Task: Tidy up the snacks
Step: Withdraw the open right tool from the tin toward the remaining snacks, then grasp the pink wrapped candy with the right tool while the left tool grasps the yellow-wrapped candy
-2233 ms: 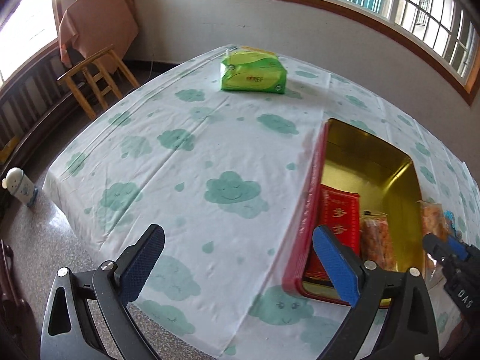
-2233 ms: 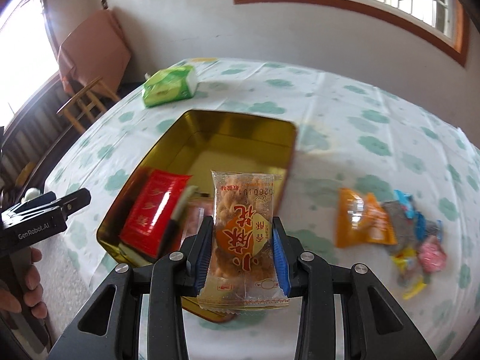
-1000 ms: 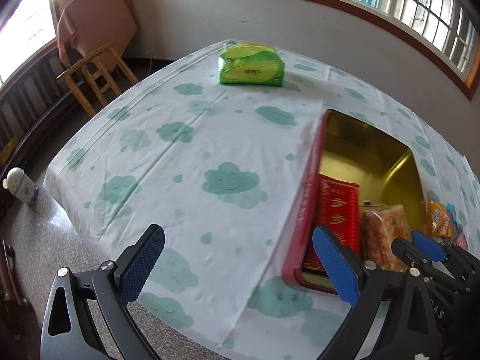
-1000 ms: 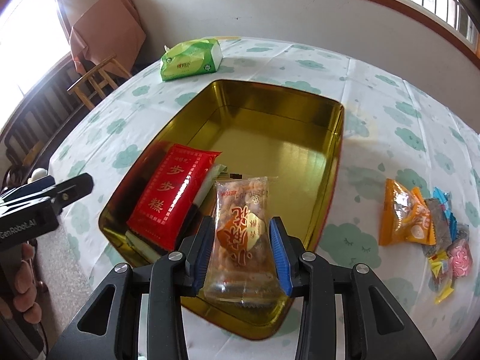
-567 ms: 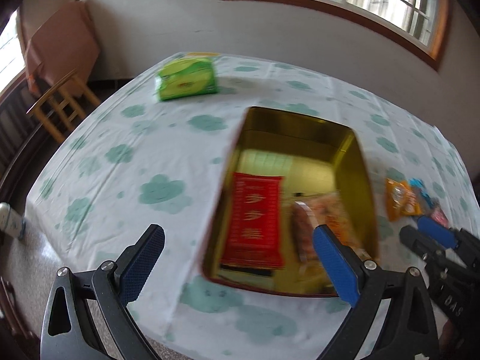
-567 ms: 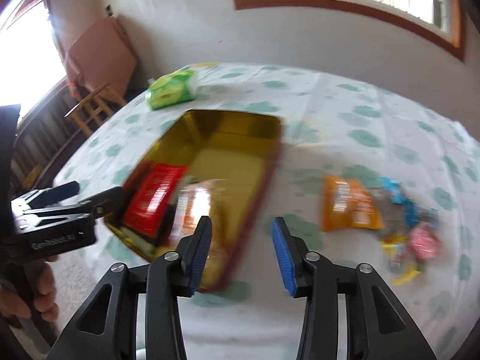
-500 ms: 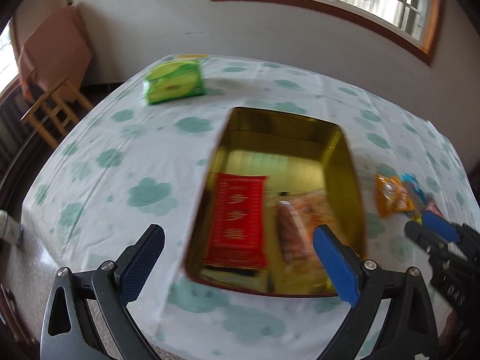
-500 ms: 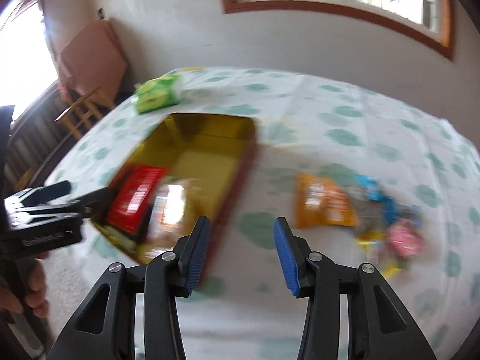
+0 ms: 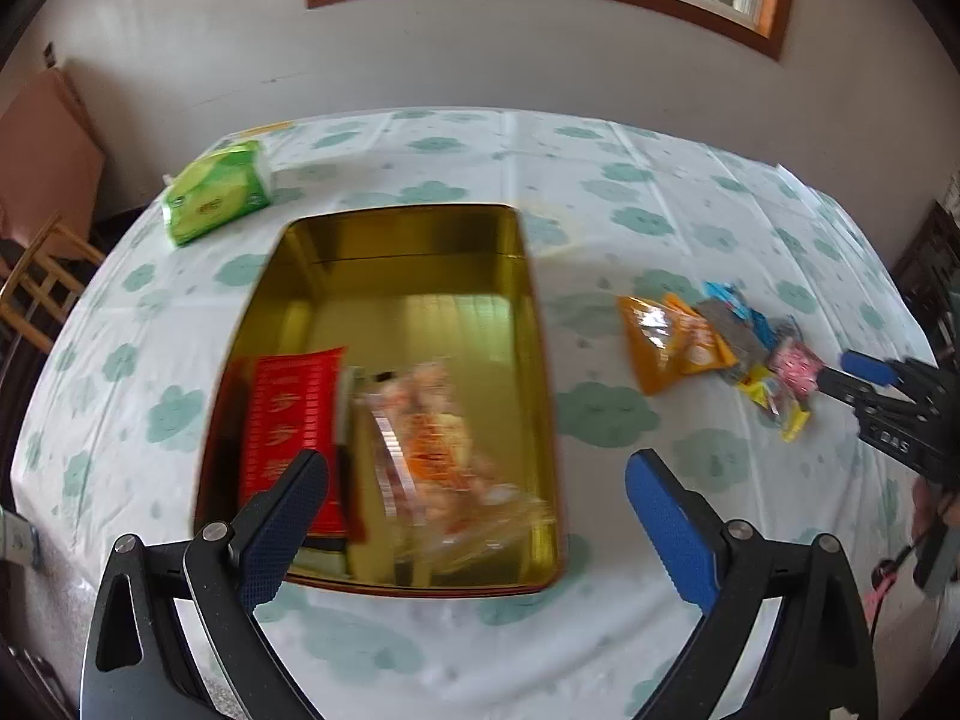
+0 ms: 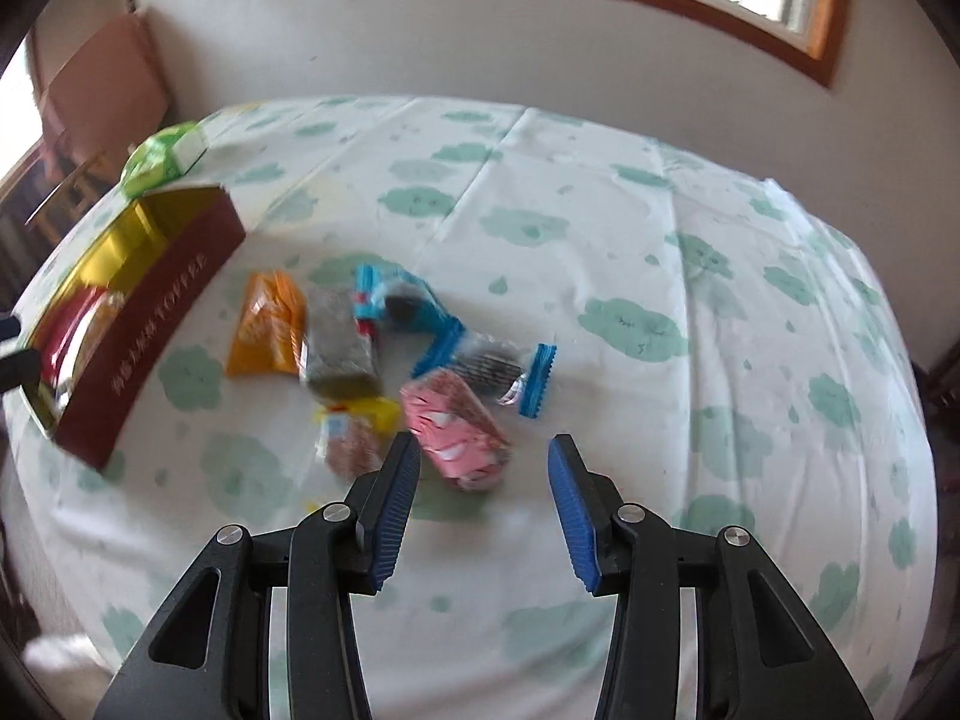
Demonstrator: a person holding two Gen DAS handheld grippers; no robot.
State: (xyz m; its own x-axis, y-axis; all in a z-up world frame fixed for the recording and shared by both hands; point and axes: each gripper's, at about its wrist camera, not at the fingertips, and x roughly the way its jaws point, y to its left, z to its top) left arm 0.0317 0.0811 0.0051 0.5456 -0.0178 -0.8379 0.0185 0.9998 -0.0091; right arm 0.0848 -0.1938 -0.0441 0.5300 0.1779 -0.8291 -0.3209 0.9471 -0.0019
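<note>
Cloud-printed cloth covers the surface (image 10: 600,192), with a window high on the wall behind. Going outward from the right claw (image 10: 483,498): its jaws stand apart with nothing between them, just short of the pink packet (image 10: 456,429), the nearest piece of the loose snack pile (image 10: 384,348) lying toward the surface's near edge. Beyond that pile sits the gold tin (image 10: 150,312) at the left side, already holding a red packet (image 9: 288,420) and a clear packet (image 9: 444,450) at its near end. The left claw (image 9: 477,492) hangs over that tin's near rim, jaws wide and empty.

Risks, as I judge them: the packets overlap, so a closing pinch on the pink one could catch the yellow-topped packet (image 10: 354,432) beside it or drag the blue wrapper (image 10: 480,366) along; a shallow grip on slick film could slip on the way to the tin; a low approach could shove the pile toward the near edge.

Hard to read: both views are motion-blurred, so print on the wrappers is illegible and the exact count of packets is unclear. What lies under the red packet cannot be told. A green pack (image 9: 216,198) rests near the far left corner
</note>
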